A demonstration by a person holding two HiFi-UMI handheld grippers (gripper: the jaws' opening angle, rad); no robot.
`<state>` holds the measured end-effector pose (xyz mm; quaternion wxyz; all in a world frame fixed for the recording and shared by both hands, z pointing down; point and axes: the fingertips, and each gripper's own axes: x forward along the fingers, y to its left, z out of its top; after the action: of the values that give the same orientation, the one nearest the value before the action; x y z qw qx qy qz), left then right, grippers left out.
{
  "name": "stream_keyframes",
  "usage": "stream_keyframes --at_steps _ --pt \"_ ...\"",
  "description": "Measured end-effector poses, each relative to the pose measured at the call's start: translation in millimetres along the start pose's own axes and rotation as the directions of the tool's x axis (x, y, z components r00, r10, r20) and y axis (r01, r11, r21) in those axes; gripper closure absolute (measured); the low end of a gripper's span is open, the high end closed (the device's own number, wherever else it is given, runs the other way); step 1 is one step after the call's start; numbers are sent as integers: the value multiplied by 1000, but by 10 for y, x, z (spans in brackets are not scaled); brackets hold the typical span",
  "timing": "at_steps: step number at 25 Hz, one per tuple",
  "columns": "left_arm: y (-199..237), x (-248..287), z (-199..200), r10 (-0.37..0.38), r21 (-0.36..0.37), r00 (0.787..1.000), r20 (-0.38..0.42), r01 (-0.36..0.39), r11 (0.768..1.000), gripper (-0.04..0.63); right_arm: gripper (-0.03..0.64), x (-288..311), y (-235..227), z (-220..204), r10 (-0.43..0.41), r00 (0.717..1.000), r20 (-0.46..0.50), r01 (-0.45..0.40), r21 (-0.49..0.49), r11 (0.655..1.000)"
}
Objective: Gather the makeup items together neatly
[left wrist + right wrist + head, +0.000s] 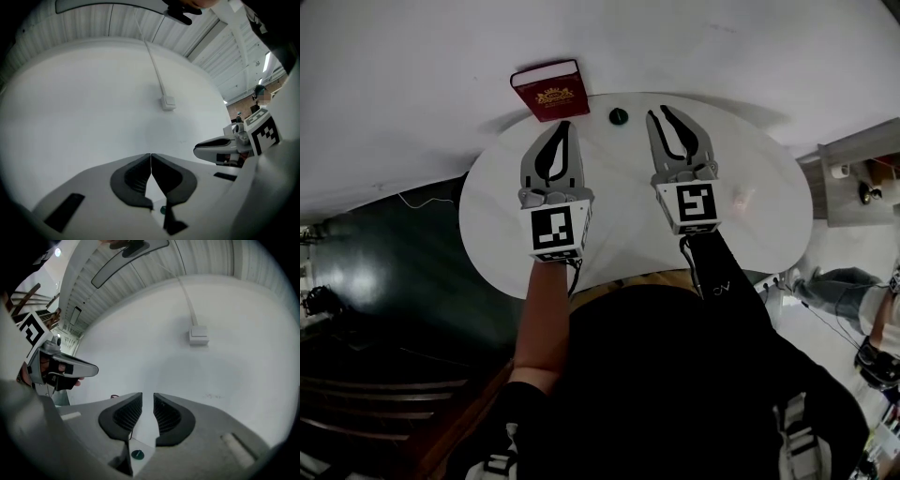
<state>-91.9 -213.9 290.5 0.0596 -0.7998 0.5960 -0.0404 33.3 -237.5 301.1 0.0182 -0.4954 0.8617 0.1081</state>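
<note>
Left hand-held gripper (150, 155): I see its two dark pads meeting at the tips, jaws together, with nothing clamped between them.
Right hand-held gripper (147, 394): its jaws stand slightly apart, a narrow strip of white showing between the ribbed pads, and they hold nothing.
Position: from the head view, both grippers reach out side by side over the round white table (769, 178), tips towards its far edge, roughly level and not touching each other.
Green item (619, 116): small, round and dark green, it sits on the table near the far edge, between the two sets of tips and just beyond them, touched by neither.
Red box (549, 91): flat, with a gold crest on the lid, it rests at the far-left rim of the table, just beyond the left tips and apart from the green item.
Backdrop: both gripper views face a plain white wall carrying a small white switch box (168, 102) with a thin conduit running upward.
</note>
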Motion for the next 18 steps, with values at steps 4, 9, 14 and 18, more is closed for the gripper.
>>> stream_keyframes --at_steps 4,9,14,18 --pt "-82 50 48 5 -21 1000 6 -5 1000 586 544 43 -43 -215 31 997 -64 -29 28 999" --pt "19 47 -28 37 1 999 -1 -37 999 586 543 210 77 -681 115 967 -226 -97 89 991" --pt "188 70 -92 62 -12 998 -13 -63 998 586 543 505 210 -1383 189 904 -383 -155 117 981" --pt "352 63 -239 92 -20 995 -45 -92 996 586 541 714 282 -1840 217 865 -453 -148 183 972"
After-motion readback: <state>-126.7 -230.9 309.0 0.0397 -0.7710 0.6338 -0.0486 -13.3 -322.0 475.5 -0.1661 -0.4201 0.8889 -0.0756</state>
